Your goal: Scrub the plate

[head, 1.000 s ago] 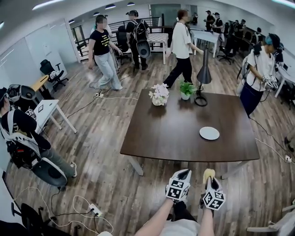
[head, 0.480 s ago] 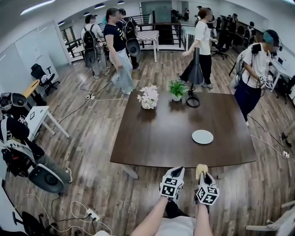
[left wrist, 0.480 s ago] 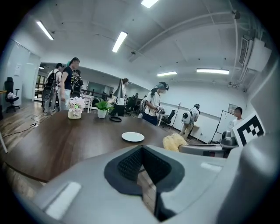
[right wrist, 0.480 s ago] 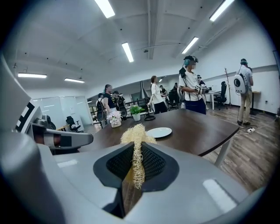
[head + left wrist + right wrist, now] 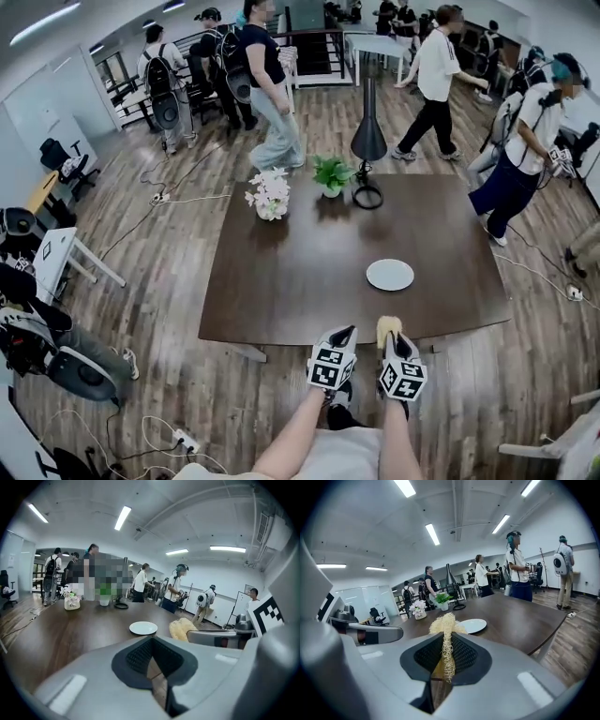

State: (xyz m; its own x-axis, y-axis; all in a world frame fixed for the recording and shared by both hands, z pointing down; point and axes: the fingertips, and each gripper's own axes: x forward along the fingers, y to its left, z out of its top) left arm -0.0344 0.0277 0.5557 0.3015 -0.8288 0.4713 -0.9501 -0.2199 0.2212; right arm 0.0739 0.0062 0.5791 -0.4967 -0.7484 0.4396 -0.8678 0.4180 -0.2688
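Closer to the plate (image 5: pixel 390 275) now, right hand-held gripper (image 5: pixel 394 343) pinching a loofah (image 5: pixel 387 325), left hand-held gripper (image 5: pixel 344 334) pressed together; I'd steady the plate first.

Open office under ceiling strip lights (image 5: pixel 123 517). Wood-plank floor (image 5: pixel 187 253), dark table (image 5: pixel 300 272) bearing black lamp (image 5: pixel 367 141), potted plant (image 5: pixel 331 174) and white flowers (image 5: pixel 269 195). White desk (image 5: pixel 56 248) and black chair (image 5: pixel 56 161) at left, cables (image 5: pixel 178 199) across boards, railing (image 5: pixel 314 42) at far end, people (image 5: pixel 272 84) walking beyond.
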